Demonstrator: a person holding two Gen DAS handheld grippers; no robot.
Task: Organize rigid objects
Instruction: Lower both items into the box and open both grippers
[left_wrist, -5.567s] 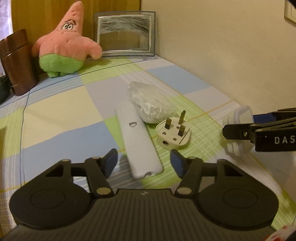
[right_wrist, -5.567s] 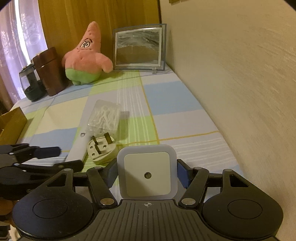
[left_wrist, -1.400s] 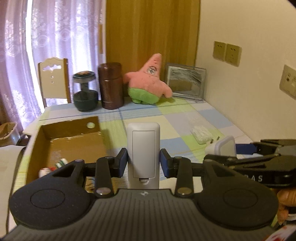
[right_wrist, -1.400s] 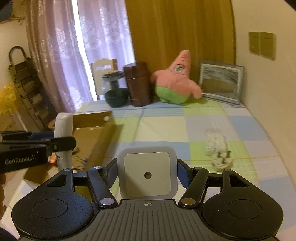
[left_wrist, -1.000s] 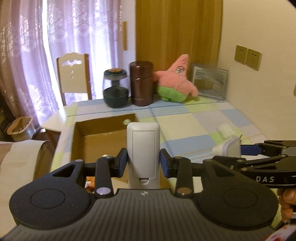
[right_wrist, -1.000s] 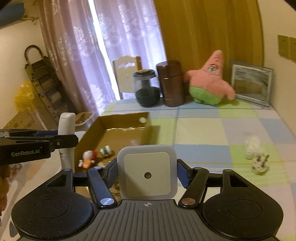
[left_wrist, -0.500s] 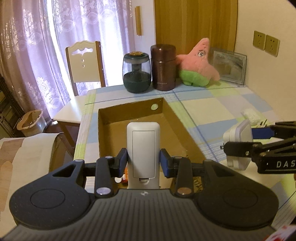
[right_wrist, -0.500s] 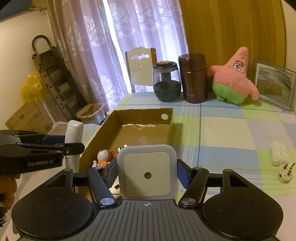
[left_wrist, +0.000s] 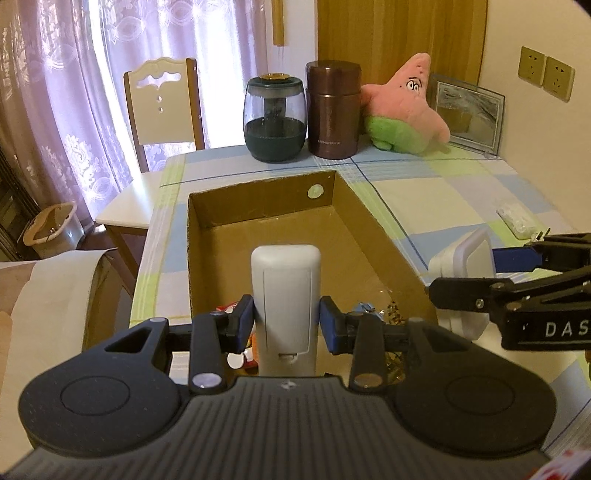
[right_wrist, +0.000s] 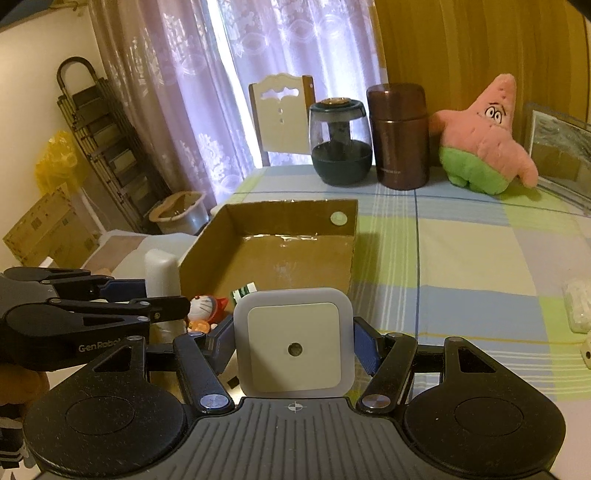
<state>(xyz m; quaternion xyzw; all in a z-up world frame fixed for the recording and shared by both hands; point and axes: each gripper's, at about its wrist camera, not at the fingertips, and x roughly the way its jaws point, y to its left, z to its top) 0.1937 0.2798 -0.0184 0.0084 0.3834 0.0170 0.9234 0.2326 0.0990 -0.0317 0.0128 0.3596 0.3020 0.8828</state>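
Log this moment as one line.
left gripper: shut on remote | right gripper: shut on night light | both over cardboard box

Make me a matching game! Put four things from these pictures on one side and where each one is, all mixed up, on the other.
Things:
1. white remote
2. square night light
3. pink star plush
4. cartoon cat toy

Places:
A. inside the cardboard box
B. held in the right gripper
C. held in the left gripper
D. beside the brown canister

Pairs: 1-C, 2-B, 3-D, 4-A
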